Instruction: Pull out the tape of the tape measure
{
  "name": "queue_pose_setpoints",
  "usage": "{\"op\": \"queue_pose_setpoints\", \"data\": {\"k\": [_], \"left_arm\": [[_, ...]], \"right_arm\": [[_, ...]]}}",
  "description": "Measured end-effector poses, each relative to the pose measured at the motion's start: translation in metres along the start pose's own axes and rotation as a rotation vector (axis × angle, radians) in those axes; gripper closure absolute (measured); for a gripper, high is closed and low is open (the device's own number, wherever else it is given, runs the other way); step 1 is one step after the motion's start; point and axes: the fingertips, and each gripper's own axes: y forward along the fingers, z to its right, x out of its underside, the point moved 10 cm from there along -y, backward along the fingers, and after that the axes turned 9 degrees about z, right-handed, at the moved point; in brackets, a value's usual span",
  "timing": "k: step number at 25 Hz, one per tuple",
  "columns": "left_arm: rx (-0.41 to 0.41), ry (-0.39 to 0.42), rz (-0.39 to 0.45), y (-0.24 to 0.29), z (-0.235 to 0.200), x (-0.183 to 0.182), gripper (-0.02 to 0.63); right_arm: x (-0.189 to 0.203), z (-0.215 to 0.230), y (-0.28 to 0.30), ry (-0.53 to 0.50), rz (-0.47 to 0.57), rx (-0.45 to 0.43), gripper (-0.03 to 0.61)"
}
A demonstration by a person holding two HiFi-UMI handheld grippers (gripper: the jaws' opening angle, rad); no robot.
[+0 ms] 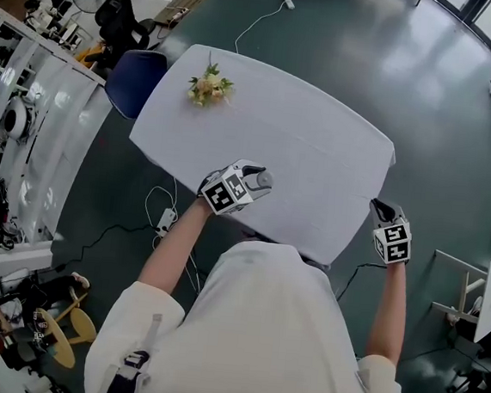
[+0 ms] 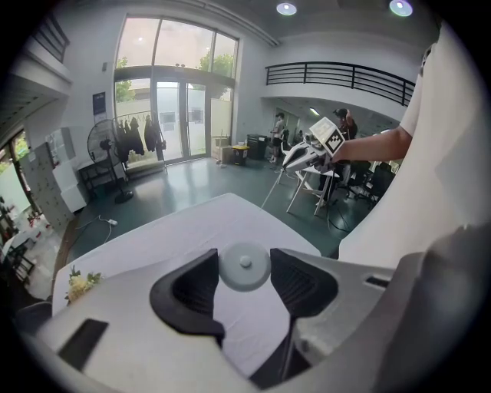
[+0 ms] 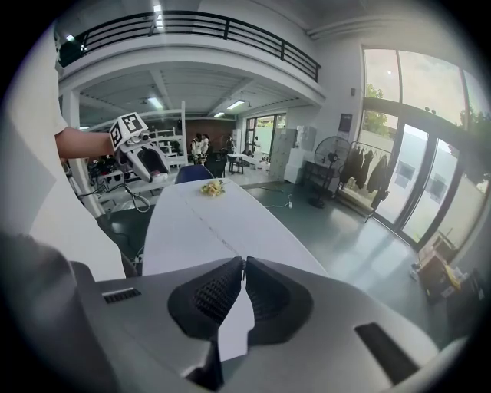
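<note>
A small round grey tape measure (image 2: pixel 244 267) sits between the pads of my left gripper (image 2: pixel 244 278), which is shut on it. In the head view this gripper (image 1: pixel 254 183) hovers over the near edge of the white table (image 1: pixel 319 147), with the tape measure (image 1: pixel 264 180) at its tip. My right gripper (image 3: pixel 243 265) is shut, its pads meeting with nothing between them. It hangs off the table's near right corner (image 1: pixel 382 211), well apart from the left one. No tape shows outside the case.
A small bunch of flowers (image 1: pixel 209 87) lies at the table's far left end. A blue chair (image 1: pixel 134 81) stands beyond that end. Cables (image 1: pixel 161 218) trail on the dark floor to the left, and white racks (image 1: pixel 27 127) line the left side.
</note>
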Motion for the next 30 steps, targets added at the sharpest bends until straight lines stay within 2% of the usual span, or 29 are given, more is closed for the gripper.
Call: {"op": "queue_pose_setpoints", "data": {"k": [8, 14, 18, 26, 30], "left_arm": [[0.006, -0.065, -0.016, 0.016, -0.013, 0.019, 0.397], [0.018, -0.114, -0.020, 0.035, -0.026, 0.041, 0.397], [0.046, -0.147, -0.092, 0.049, -0.030, 0.065, 0.397], [0.074, -0.196, -0.122, 0.076, -0.053, 0.091, 0.397], [0.070, -0.191, -0.191, 0.091, -0.062, 0.114, 0.397]], "right_arm": [[0.012, -0.017, 0.028, 0.037, -0.062, -0.035, 0.537], [0.027, -0.034, 0.053, 0.109, -0.108, -0.073, 0.535], [0.038, -0.041, 0.070, 0.151, -0.144, -0.083, 0.535], [0.060, -0.052, 0.106, 0.249, -0.202, -0.097, 0.535], [0.080, -0.062, 0.126, 0.295, -0.249, -0.101, 0.535]]}}
